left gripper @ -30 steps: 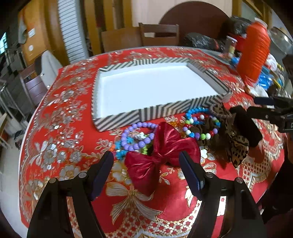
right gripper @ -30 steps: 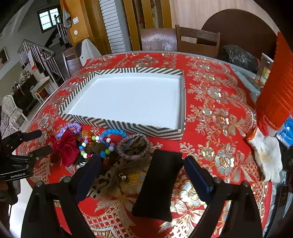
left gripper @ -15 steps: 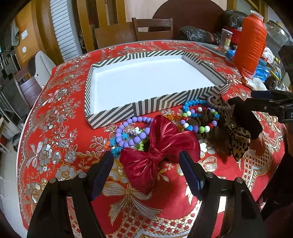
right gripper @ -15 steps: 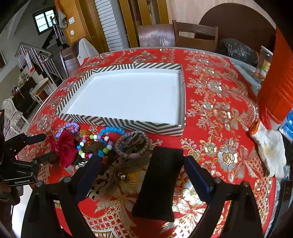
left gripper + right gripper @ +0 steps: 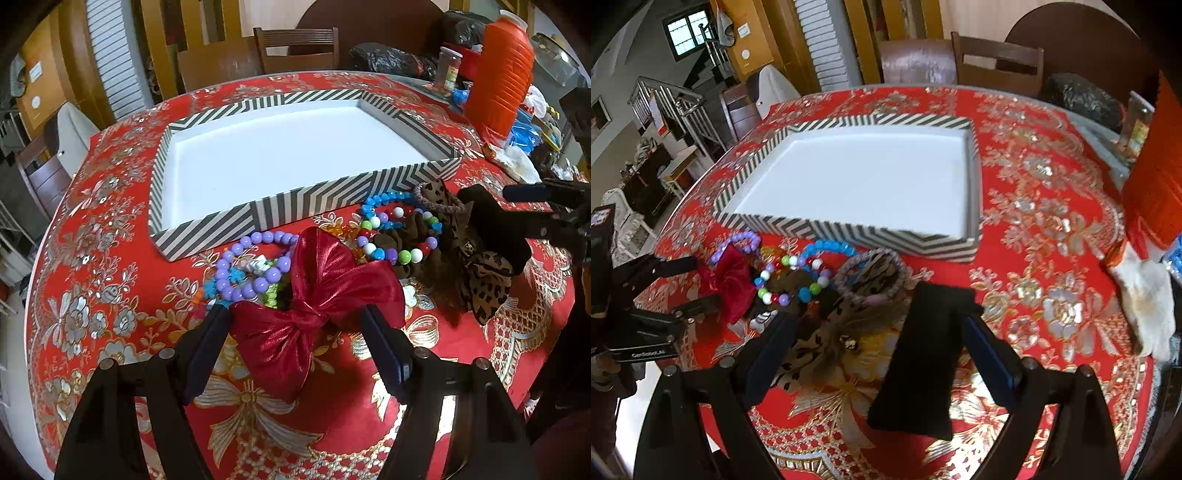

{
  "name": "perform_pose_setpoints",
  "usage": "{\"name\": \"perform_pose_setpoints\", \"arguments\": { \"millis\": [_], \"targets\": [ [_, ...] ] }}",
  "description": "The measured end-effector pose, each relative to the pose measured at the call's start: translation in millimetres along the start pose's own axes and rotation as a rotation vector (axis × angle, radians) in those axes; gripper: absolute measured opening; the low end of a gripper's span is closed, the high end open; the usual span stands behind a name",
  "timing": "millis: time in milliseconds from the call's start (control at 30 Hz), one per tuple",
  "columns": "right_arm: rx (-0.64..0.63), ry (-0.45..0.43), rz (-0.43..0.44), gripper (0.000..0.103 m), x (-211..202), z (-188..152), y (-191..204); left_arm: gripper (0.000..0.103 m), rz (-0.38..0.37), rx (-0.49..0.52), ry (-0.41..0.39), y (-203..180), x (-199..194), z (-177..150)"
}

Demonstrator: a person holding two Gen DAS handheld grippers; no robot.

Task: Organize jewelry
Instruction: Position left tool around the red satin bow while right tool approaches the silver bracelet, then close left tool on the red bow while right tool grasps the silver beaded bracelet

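A shiny red bow (image 5: 317,295) lies on the red tablecloth between the fingers of my left gripper (image 5: 295,317). Its jaws are closing around the bow, and the pads are not pressing on it. Behind the bow lie a purple bead bracelet (image 5: 273,274), a multicolour bead bracelet (image 5: 404,255) and a leopard-print bow (image 5: 487,280). My right gripper (image 5: 877,325) stands open over a black pouch (image 5: 923,350) and the leopard-print bow (image 5: 827,332). The striped tray (image 5: 849,229) with a white floor lies just beyond the pile.
An orange jug (image 5: 498,70) and clutter stand at the back right. A white cloth (image 5: 1145,295) lies right of the pouch. Wooden chairs (image 5: 295,48) stand behind the round table. The table's edge runs close below both grippers.
The left gripper has come nearer to the red bow and its fingers have drawn in a little. The right gripper has hardly moved.
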State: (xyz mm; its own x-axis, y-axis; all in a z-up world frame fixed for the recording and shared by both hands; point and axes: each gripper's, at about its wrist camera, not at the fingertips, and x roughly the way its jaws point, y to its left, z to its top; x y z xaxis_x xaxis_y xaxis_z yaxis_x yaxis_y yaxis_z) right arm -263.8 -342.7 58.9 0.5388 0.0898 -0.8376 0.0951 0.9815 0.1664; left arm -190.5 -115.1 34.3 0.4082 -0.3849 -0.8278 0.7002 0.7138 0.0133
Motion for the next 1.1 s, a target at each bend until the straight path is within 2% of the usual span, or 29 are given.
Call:
{"name": "perform_pose_setpoints", "arguments": {
  "millis": [67, 200, 333, 433, 633, 833, 1000, 1033, 1100],
  "targets": [
    [-0.003, 0.020, 0.013, 0.089, 4.5, -0.8, 1.9, 0.057, -0.011, -0.001, 0.008, -1.2, 1.8, 0.2],
    [-0.010, 0.042, 0.015, 0.086, 9.6, -2.0, 4.3, 0.037, -0.032, -0.008, 0.036, -4.4, 6.8, -2.3],
    [-0.002, 0.033, -0.007, 0.078, 8.6, -0.1, -1.2, 0.028, -0.056, -0.036, 0.048, -3.9, 6.6, -4.4],
    [-0.004, 0.025, 0.009, 0.068, 7.6, 4.2, -4.5, 0.026, -0.075, -0.058, 0.055, -2.0, 6.5, -4.9],
    [-0.103, 0.026, 0.019, 0.044, 14.6, 10.0, 6.8, 0.026, -0.097, -0.079, 0.059, -1.4, 1.7, -7.0],
    [-0.264, 0.027, 0.030, 0.043, 18.9, 12.8, 24.1, 0.029, -0.080, -0.041, 0.063, -10.0, 5.2, -1.6],
    [-0.297, 0.050, 0.031, 0.043, 32.6, 14.9, 21.0, 0.029, -0.098, -0.051, 0.074, -10.9, 9.7, 0.7],
    [-0.300, 0.056, 0.030, 0.042, 35.3, 14.6, 20.0, 0.026, -0.103, -0.056, 0.074, -10.9, 9.3, 0.5],
    [-0.301, 0.068, 0.038, 0.020, 40.4, 12.9, 17.8, 0.018, -0.130, -0.072, 0.076, -10.3, 8.5, 0.3]
  ]
}}
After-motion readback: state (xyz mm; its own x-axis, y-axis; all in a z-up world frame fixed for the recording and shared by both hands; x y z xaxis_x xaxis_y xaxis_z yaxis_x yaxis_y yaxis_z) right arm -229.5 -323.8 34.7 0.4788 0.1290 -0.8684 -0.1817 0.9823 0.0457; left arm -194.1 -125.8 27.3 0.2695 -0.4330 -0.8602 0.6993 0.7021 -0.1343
